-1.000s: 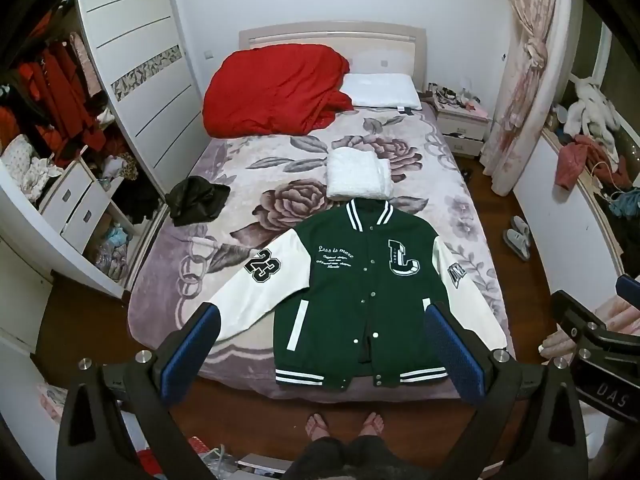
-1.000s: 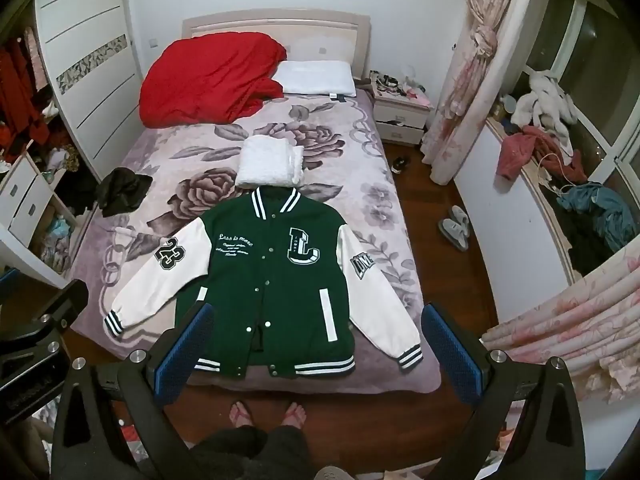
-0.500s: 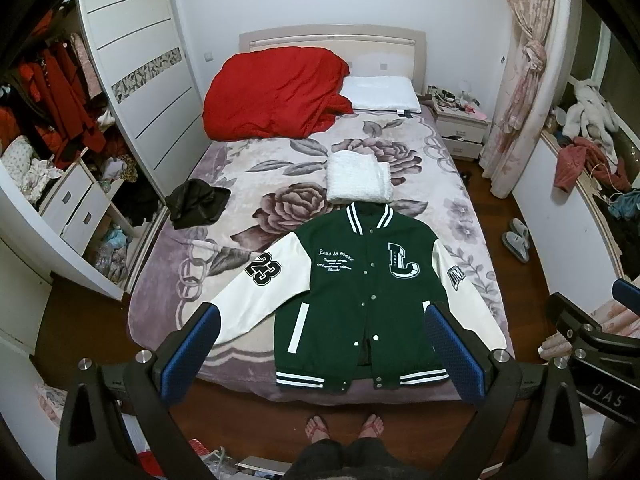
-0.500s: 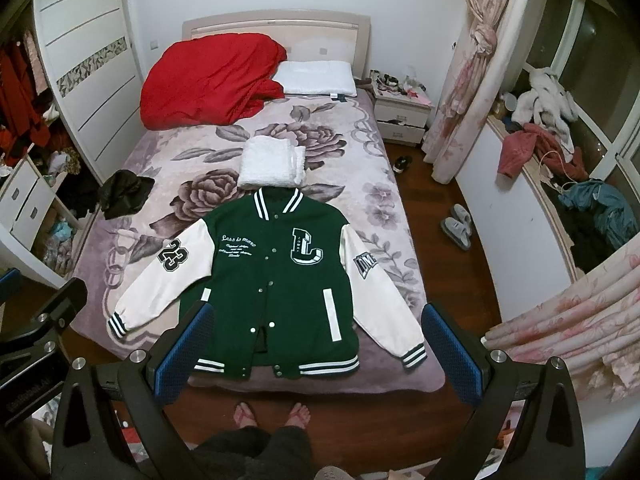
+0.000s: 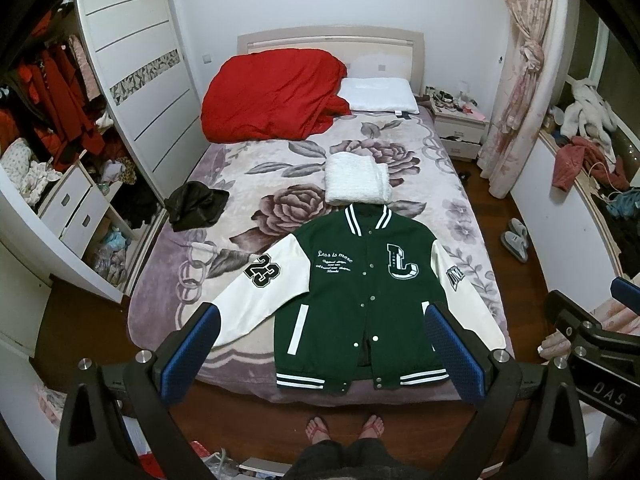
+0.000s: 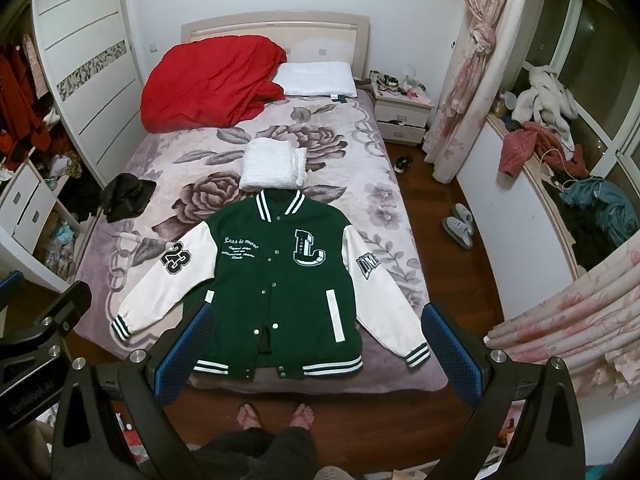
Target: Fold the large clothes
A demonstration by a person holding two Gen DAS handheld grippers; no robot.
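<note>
Both views rose slightly; jacket (image 5: 360,292) lies collar toward headboard (image 5: 332,40), grippers wide

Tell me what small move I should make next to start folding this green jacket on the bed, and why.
Probably lower the left gripper toward the sleeve with the 23 patch. The jacket lies flat, front up, both white sleeves spread outward, and both grippers are open, holding nothing, well above the bed. Folding a sleeve across the green body likely comes first.
</note>
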